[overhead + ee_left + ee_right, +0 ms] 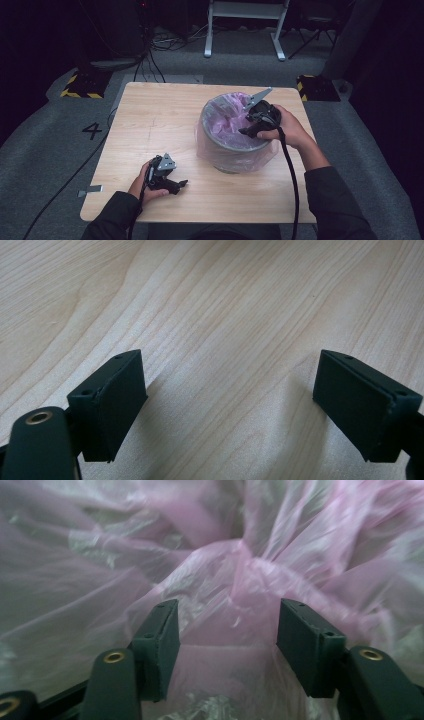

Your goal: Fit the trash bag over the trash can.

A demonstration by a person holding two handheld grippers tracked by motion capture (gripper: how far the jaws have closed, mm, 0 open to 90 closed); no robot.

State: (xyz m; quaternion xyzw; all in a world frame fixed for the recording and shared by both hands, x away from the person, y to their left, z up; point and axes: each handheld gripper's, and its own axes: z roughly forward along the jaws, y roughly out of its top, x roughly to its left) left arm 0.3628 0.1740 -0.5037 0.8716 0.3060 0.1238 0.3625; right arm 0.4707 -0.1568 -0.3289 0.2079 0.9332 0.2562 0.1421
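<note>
A grey round bin lined with a thin pink plastic bag stands right of the table's middle. My right gripper reaches over the bin's right rim into the bag. In the right gripper view its jaws stand open with bunched pink film just ahead and between them, not pinched. My left gripper rests low near the table's front left, and in the left gripper view it is wide open over bare wood.
The light wooden table has bare room to the left and front of the bin. Bag film drapes down the bin's outside. Grey carpet, cables, yellow-black floor blocks and a white frame lie beyond the table.
</note>
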